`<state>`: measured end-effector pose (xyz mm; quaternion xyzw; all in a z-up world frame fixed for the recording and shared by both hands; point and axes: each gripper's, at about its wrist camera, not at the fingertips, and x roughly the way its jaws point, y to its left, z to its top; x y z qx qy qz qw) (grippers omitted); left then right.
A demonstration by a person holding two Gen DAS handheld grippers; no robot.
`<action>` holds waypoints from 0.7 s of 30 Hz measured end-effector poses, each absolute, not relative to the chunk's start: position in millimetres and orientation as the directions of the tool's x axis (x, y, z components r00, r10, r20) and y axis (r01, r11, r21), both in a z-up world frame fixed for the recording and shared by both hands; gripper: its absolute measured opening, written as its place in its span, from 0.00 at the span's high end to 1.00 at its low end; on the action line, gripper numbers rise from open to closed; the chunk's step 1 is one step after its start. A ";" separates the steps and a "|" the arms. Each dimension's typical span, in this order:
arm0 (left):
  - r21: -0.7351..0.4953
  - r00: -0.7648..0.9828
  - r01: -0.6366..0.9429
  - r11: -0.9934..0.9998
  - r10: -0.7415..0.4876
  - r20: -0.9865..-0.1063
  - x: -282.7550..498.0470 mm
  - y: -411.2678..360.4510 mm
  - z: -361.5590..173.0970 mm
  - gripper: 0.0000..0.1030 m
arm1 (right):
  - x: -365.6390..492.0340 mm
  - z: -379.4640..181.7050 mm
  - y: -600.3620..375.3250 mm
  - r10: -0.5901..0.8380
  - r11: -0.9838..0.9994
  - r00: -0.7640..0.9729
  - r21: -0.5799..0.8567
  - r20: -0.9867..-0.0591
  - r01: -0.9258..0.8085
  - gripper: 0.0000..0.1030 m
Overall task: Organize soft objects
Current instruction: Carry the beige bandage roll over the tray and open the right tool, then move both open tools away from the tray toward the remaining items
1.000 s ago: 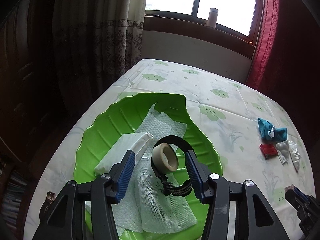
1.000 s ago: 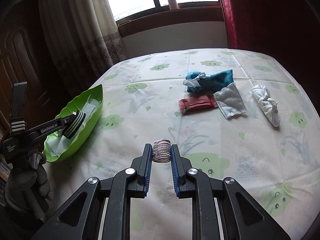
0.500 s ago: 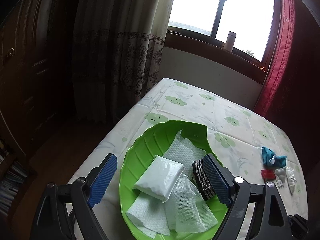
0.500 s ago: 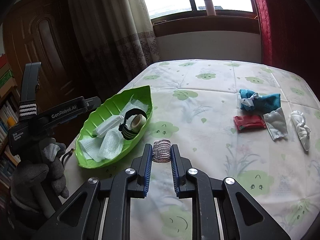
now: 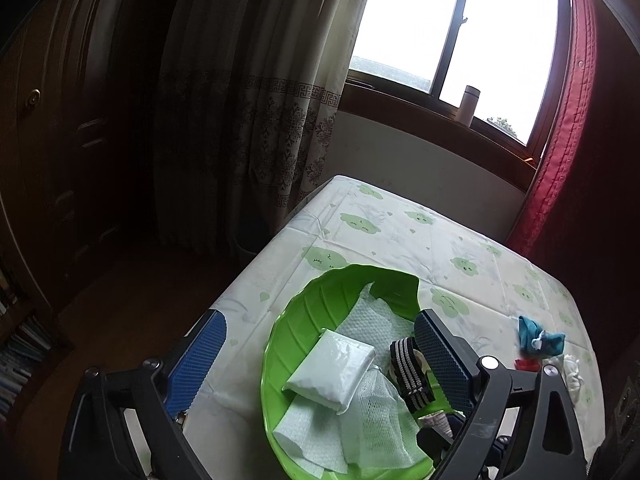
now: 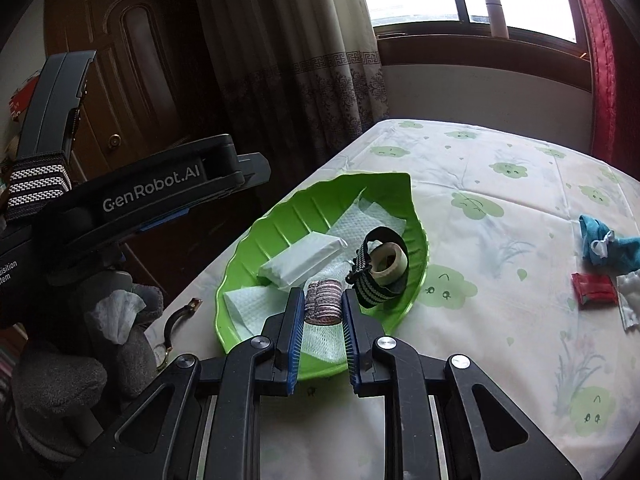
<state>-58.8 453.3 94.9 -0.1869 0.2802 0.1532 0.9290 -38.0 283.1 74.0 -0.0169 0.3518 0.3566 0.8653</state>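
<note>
A green leaf-shaped tray lies near the table's left edge. It holds a white tissue pack, gauze sheets and a black-and-white striped band looped around a tape roll. My right gripper is shut on a ribbed grey-pink fabric roll just over the tray's near rim. My left gripper hangs wide open above the tray, holding nothing, with the tissue pack and striped band below it. A teal cloth, a red packet and a white pouch lie on the table's right side.
A gloved hand holds the left gripper's body left of the tray. A wristwatch lies at the table's left edge. Curtains, a wooden door and a window sill with a bottle stand behind. Patterned tablecloth stretches between tray and cloths.
My left gripper opened wide, left the striped band and tape roll in the tray, and drew back and up. My right gripper carried the fabric roll left to the tray's near rim.
</note>
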 end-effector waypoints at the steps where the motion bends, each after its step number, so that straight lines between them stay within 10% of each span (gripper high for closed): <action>1: -0.264 0.797 -0.389 0.883 0.179 -0.577 -59.1 454.0 95.0 0.04 | -36.1 73.0 287.3 0.609 0.740 0.494 0.221 -0.620 -0.635 0.80; 21: -0.227 0.802 -0.361 0.905 0.177 -0.571 -51.3 432.2 87.9 0.00 | -23.6 54.4 256.0 0.564 0.797 0.521 0.257 -0.640 -0.547 0.71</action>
